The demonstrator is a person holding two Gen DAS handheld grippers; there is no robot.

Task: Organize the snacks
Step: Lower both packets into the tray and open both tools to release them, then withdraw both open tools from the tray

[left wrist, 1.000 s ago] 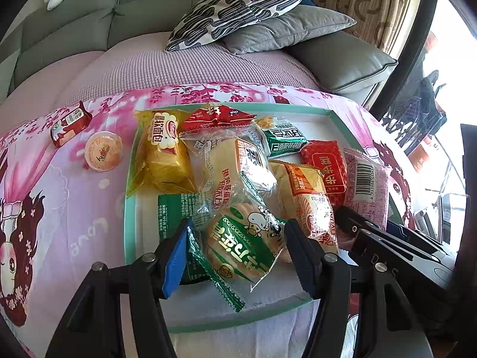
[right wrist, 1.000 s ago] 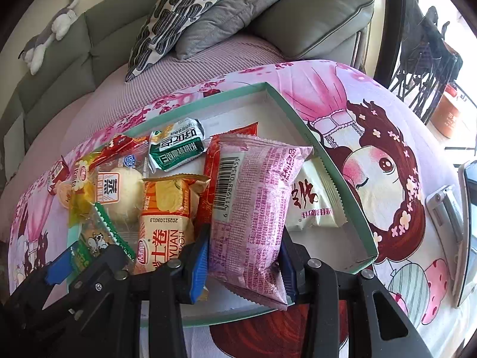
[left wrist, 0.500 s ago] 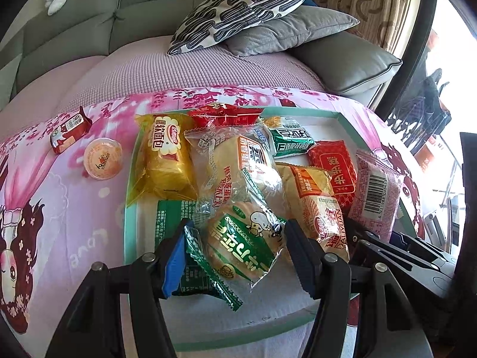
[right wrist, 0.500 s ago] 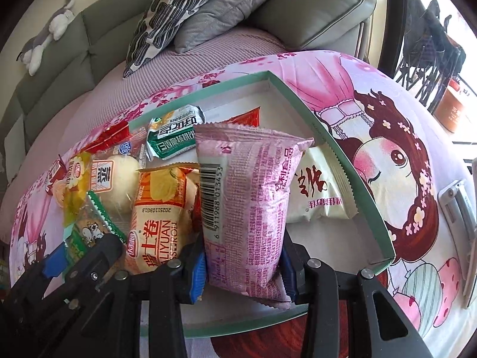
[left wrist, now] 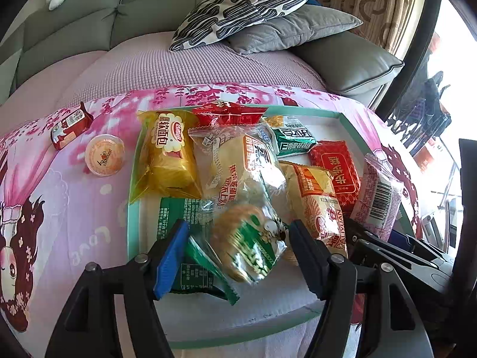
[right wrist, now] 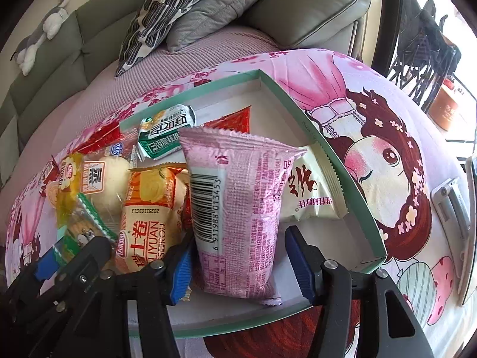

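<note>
Both grippers hover over a green-rimmed tray (right wrist: 342,179) of snacks. The left gripper (left wrist: 235,256) is opening, letting go of a green biscuit packet (left wrist: 250,247). The right gripper (right wrist: 238,265) is opening around a pink packet (right wrist: 238,208) lying in the tray.

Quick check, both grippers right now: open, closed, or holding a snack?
Left gripper: jaws opening, green biscuit packet blurred between them, released.
Right gripper: jaws opening, pink packet between them, pads off it.

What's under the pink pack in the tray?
Under the pink pack: white tray floor, and on its right a white pack partly tucked beneath. A red wrapper peeks out behind. The rest underneath is hidden.
</note>
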